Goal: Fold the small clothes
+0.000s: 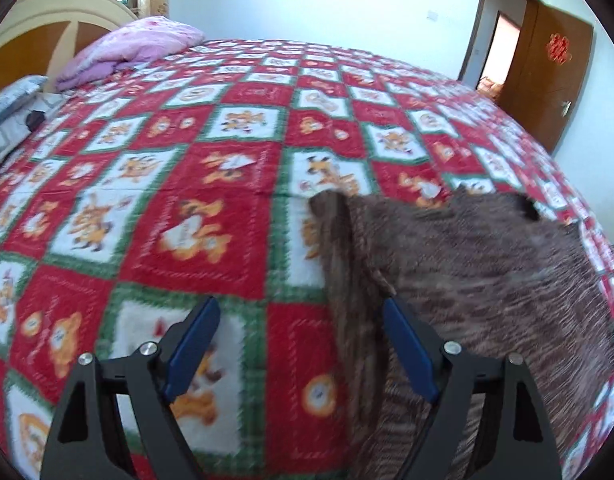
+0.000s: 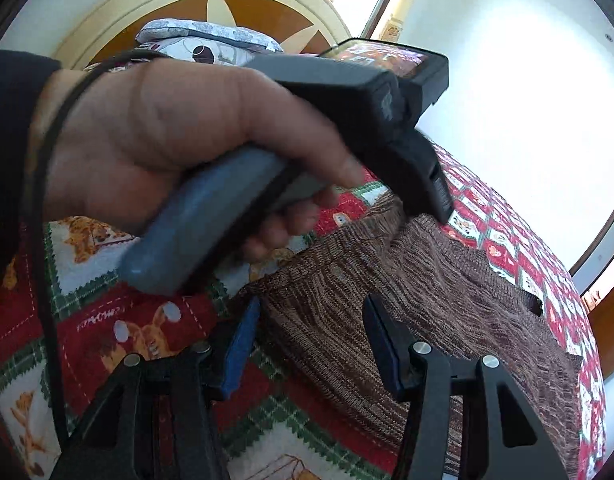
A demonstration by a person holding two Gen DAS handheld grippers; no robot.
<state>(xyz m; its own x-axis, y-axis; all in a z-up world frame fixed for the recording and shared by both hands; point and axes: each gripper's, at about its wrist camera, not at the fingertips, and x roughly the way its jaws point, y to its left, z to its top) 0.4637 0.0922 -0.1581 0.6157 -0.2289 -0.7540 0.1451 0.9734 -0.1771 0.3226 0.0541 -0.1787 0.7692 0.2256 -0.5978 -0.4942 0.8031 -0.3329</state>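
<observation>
A brown knitted garment (image 1: 475, 264) lies on the red, white and green patterned bedspread (image 1: 211, 216). Its left part is folded over into a raised ridge. My left gripper (image 1: 301, 316) is open above the bed, with its right finger against the garment's folded edge and its left finger over the bedspread. In the right wrist view the same garment (image 2: 407, 300) spreads to the right. My right gripper (image 2: 311, 320) is open, its fingers astride the garment's near edge. The person's left hand (image 2: 155, 136) holding the left gripper's handle fills the upper left and hides part of the bed.
A pink folded quilt (image 1: 131, 48) and a grey pillow (image 1: 11, 100) lie at the head of the bed by the wooden headboard (image 2: 211, 8). A brown door (image 1: 547, 76) stands open at the far right. A black cable (image 2: 47, 240) hangs from the person's wrist.
</observation>
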